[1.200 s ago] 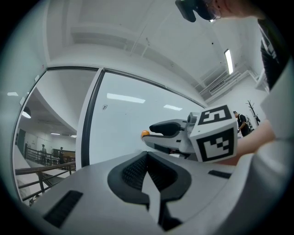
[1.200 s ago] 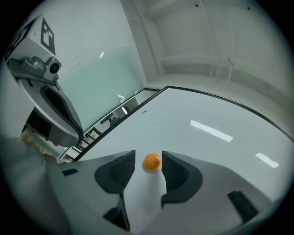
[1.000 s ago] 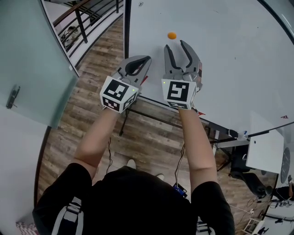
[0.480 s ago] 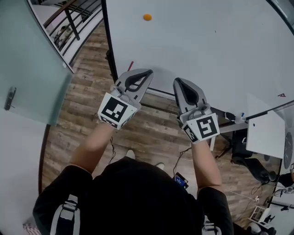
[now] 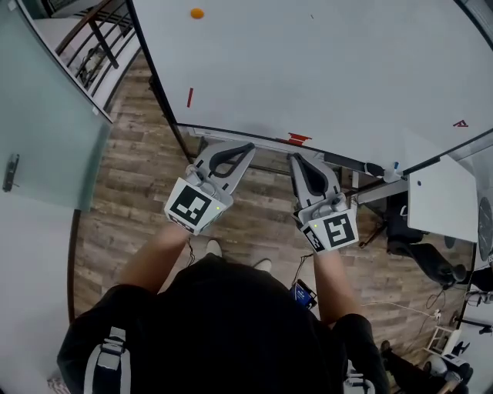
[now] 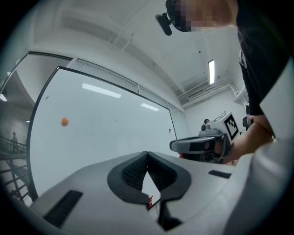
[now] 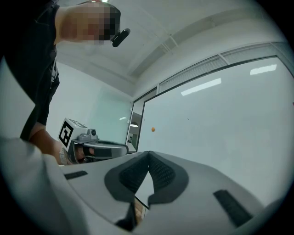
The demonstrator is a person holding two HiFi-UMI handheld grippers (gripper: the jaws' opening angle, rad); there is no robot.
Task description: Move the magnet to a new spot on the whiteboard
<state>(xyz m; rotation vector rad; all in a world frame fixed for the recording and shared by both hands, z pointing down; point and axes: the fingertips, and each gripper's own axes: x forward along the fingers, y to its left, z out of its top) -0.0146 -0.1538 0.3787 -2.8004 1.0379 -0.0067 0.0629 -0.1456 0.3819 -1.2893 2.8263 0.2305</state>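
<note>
Small round orange magnet (image 5: 197, 13) sticks on large white whiteboard (image 5: 331, 69), upper left of frame. Left gripper (image 5: 245, 148), right gripper (image 5: 296, 158): jaws clenched, empty, well apart from magnet. Move likely finished.

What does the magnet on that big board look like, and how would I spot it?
Look at the large whiteboard in front of the person. Near its left edge sits the magnet, alone on bare white. It is a small round orange dot, unlike the thin red stroke lower down.
</note>
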